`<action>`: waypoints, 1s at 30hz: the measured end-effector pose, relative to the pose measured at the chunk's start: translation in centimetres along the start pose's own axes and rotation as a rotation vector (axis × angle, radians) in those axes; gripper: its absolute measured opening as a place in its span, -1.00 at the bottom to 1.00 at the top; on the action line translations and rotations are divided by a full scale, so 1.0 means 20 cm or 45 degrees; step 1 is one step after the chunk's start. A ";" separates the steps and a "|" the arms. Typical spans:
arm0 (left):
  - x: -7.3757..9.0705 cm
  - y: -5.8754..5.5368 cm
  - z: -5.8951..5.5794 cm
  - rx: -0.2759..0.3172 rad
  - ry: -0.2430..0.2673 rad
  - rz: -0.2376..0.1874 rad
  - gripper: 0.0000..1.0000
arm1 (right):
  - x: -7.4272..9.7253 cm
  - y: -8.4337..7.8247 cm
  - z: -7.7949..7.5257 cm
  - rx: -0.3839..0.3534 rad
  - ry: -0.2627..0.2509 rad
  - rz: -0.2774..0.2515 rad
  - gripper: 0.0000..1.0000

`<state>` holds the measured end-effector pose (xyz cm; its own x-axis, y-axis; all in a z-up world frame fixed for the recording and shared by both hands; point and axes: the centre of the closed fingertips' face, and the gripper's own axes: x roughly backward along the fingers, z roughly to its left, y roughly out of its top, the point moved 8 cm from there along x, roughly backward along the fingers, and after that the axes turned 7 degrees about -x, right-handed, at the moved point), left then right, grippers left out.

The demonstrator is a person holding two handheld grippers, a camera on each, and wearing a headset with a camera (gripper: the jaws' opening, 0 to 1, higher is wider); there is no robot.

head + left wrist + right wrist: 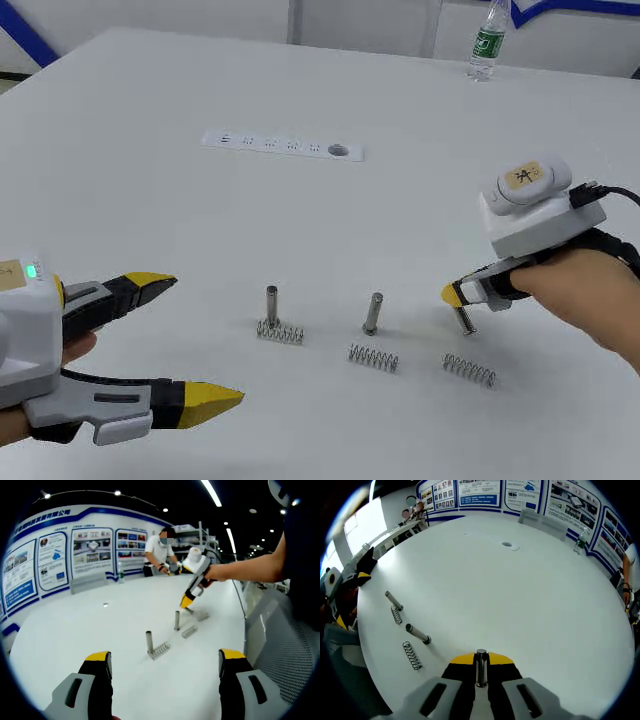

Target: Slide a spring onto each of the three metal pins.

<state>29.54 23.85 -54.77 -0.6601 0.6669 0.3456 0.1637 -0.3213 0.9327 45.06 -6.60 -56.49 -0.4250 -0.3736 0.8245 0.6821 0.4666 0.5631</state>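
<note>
The right tool (458,297) is closed on the third pin (466,319), which hangs tilted from its yellow tips to the right of the middle pin (373,312). Its lower end is at or near the tabletop (200,220). The left tool (195,340) is spread wide and holds nothing, well to the left of the middle pin.

The middle pin stands upright, and the left pin (272,305) stands upright near it. The left spring (280,332) touches the left pin's foot. The middle spring (373,358) lies just in front of the middle pin, and the right spring (469,370) lies farther right.

No spring sits on a pin, so I judge all three fittings remain to be done. The pins are short, plain grey rods. The springs are small fine-wire coils lying on their sides.
</note>
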 end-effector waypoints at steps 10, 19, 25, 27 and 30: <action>0.00 0.01 0.00 -0.006 -0.004 0.000 0.79 | 0.03 -0.02 0.02 -0.010 0.008 -0.031 -0.83; -0.01 0.01 -0.01 -0.009 -0.007 -0.003 0.79 | 0.07 -0.05 0.04 -0.021 0.011 -0.062 -0.83; -0.01 0.01 -0.01 -0.009 -0.006 -0.003 0.79 | 0.09 -0.07 0.05 -0.020 0.011 -0.076 -0.83; -0.01 0.01 -0.01 -0.009 -0.006 -0.004 0.79 | 0.10 -0.08 0.05 -0.021 0.012 -0.083 -0.83; -0.01 0.01 -0.01 -0.010 -0.006 -0.005 0.79 | 0.11 -0.09 0.05 -0.016 0.014 -0.100 -0.83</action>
<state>29.57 23.56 -54.60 -0.6571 0.6715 0.3425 0.1556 -0.3238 0.9333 42.31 -7.51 -55.77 -0.4709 -0.4172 0.7773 0.6545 0.4256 0.6249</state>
